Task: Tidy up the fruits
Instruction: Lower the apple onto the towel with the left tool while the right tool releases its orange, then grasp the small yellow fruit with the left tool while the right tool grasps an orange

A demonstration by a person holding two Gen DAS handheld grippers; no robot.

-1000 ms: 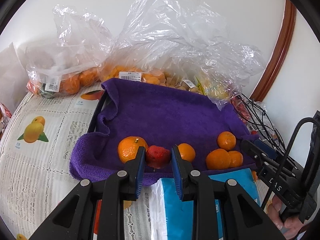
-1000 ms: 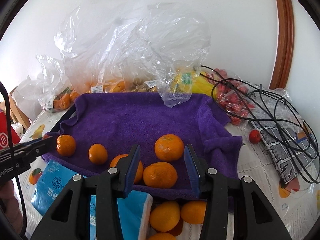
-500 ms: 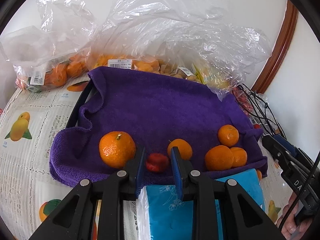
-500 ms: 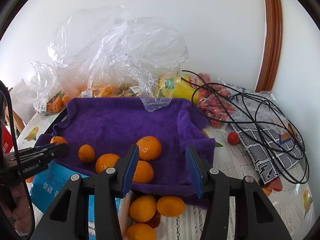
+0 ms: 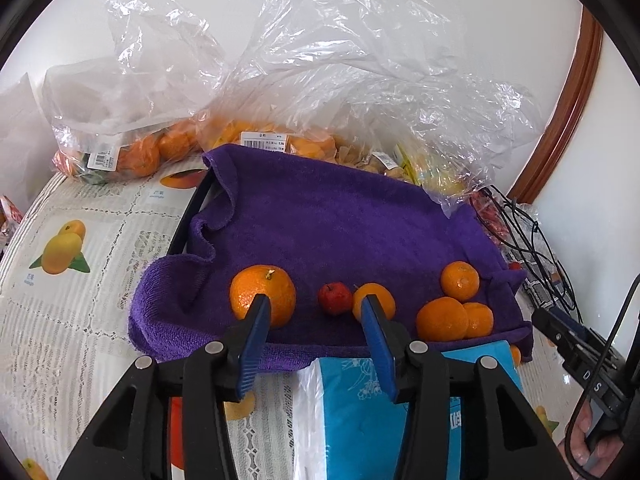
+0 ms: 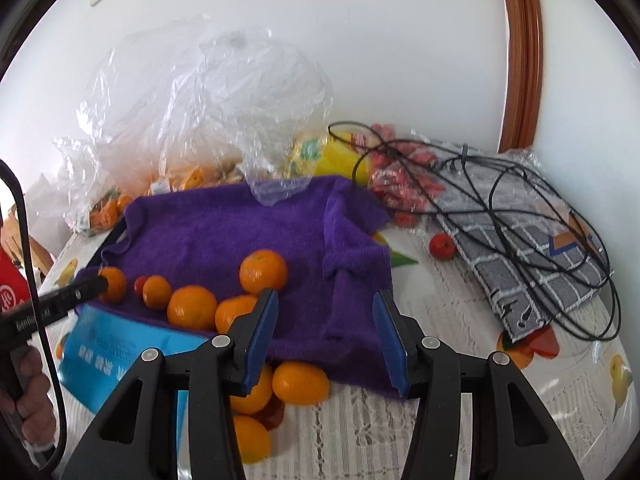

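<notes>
Surface: purple terry towel (image 5: 344, 224) is carrying a small red apple-like fruit (image 5: 335, 298).
Left tongs (image 5: 316, 312): I'm holding them wide, gripping nothing.
Right tongs (image 6: 326, 308): gaping, empty.

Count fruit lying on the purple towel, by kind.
Oranges/tangerines: 5, largest at left, then
Small red fruit: 1
Total: 6 on the purple towel

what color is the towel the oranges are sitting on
Purple. The towel shows best in the left wrist view.
</notes>
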